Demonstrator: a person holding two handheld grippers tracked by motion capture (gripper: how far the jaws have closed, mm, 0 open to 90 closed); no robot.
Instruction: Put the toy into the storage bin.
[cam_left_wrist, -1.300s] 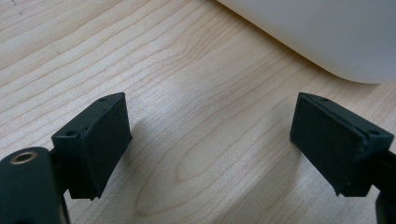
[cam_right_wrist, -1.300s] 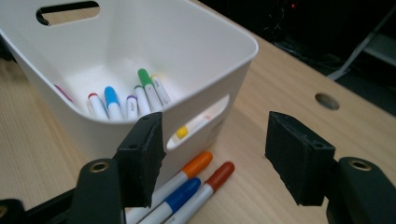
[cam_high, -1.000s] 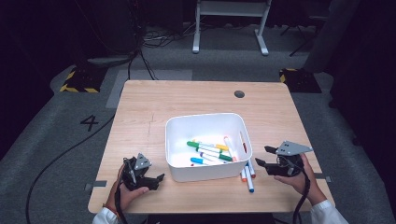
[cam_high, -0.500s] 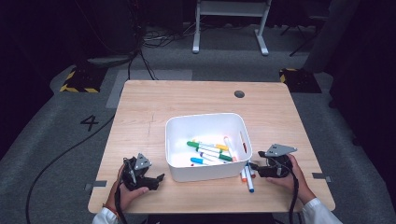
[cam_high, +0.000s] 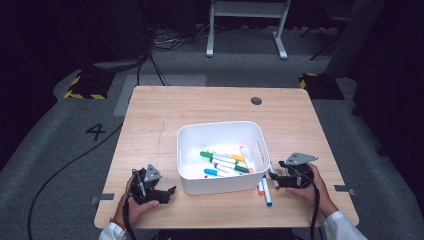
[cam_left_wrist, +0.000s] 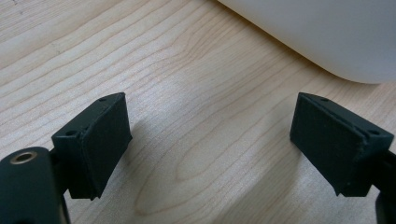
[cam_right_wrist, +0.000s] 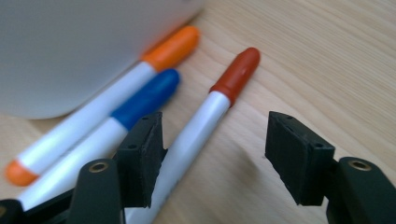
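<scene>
**Red marker between open jaws: light, stiff, slick**

Right gripper (cam_right_wrist: 212, 154) down low over the table (cam_high: 200, 105), jaws apart and just closing a little. Nothing clamped yet. Red marker (cam_right_wrist: 205, 126) flat on the wood between the jaws, white barrel close against the jaw at the left of the right gripper view, a clear gap to the other jaw, red cap pointing away ahead of the tips. Blue marker (cam_right_wrist: 140, 105) just outside that same jaw, alongside the red one, and orange marker (cam_right_wrist: 116, 98) beyond it, hard by the wall of the white bin (cam_right_wrist: 70, 46).

Probably very light and rigid: a thin plastic tube, no give under the pads, no risk of crushing. Smooth and round, though, so likely to roll or squirt sideways under an off-centre squeeze, and likely to pivot if pinched near an end. Best taken across the white barrel around mid-length, pads square to the long axis, and clear of the cap, which may pull off. Worth keeping the near jaw out of the blue marker's way, to avoid nipping two at once or nudging the neighbours.

Left gripper (cam_high: 167, 192) resting on the table on the bin's other side, jaws wide and empty, bare wood between them.
</scene>
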